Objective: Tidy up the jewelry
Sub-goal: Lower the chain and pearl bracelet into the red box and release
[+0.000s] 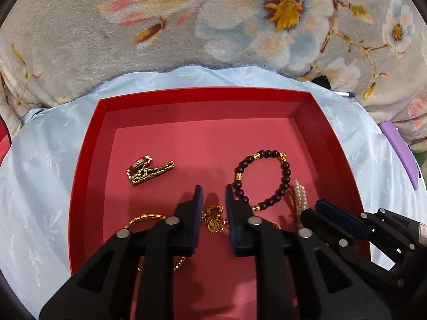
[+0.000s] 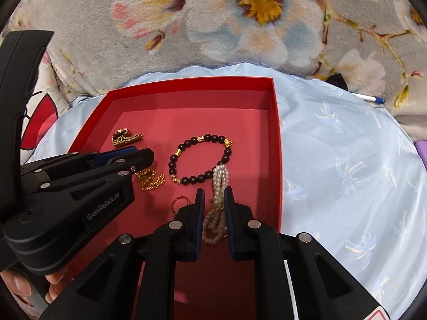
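Observation:
A red box (image 1: 88, 146) (image 2: 277, 144) lies on pale blue cloth and holds jewelry. A gold watch (image 1: 146, 170) (image 2: 125, 137) lies at its left. A dark bead bracelet (image 1: 263, 178) (image 2: 200, 157) lies at the middle right. My left gripper (image 1: 213, 194) (image 2: 138, 154) is open, its jaws on either side of a gold chain with a pendant (image 1: 213, 221) (image 2: 150, 180). My right gripper (image 2: 214, 196) (image 1: 317, 208) is open around a pearl strand (image 2: 217, 202) (image 1: 300, 198). A gold ring (image 2: 180, 202) lies left of it.
The pale blue cloth (image 1: 34, 186) (image 2: 347, 173) lies on a floral blanket (image 1: 186, 26) (image 2: 240, 13). A pen (image 2: 371, 98) (image 1: 344, 94) lies at the back right. A purple object (image 1: 400, 152) sits at the right edge. A hand (image 2: 18, 285) holds the left gripper.

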Available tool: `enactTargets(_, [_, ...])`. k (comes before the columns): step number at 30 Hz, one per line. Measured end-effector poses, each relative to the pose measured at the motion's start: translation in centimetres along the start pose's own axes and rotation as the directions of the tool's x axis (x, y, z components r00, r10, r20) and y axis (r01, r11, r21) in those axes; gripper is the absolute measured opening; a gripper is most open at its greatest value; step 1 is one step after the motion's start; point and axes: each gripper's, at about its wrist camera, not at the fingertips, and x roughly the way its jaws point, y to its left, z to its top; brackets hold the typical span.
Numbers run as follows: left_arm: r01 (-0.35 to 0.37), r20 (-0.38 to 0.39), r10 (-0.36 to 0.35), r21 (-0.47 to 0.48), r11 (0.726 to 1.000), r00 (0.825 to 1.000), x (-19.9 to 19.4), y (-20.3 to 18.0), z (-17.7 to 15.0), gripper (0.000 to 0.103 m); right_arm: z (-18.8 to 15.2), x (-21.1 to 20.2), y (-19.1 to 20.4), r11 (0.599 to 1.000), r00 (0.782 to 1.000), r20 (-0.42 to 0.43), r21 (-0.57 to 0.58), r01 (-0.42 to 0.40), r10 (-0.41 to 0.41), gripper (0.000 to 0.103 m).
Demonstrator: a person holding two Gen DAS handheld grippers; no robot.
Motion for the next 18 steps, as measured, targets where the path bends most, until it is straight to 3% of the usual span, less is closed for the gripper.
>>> enactTargets(9, [0.001, 0.063, -0.002, 0.024, 1.000, 0.998, -3.3, -0.1, -0.6, 0.022, -0.4, -2.3, -0.8, 0.999, 0.999, 0.027, 0.024, -0.022, 0.022, 0.015])
enactTargets(11, [-0.006, 0.081, 0.003, 0.046, 0.999, 0.997, -5.0, 0.0, -1.4, 0.025, -0.9, -3.6, -1.0, 0.999, 0.999, 0.039, 0.026, -0.032, 0.031, 0.015])
enactTargets(13, [-0.012, 0.109, 0.006, 0.058, 0.998, 0.994, -7.1, 0.1, -2.6, 0.036, -2.0, -5.6, -1.3, 0.999, 0.998, 0.060, 0.025, -0.034, 0.033, 0.016])
enactTargets(18, [-0.027, 0.147, 0.016, 0.073, 0.997, 0.989, -11.7, 0.7, -6.5, 0.037, -5.8, -10.2, -1.3, 0.999, 0.996, 0.088, 0.010, -0.033, 0.032, 0.018])
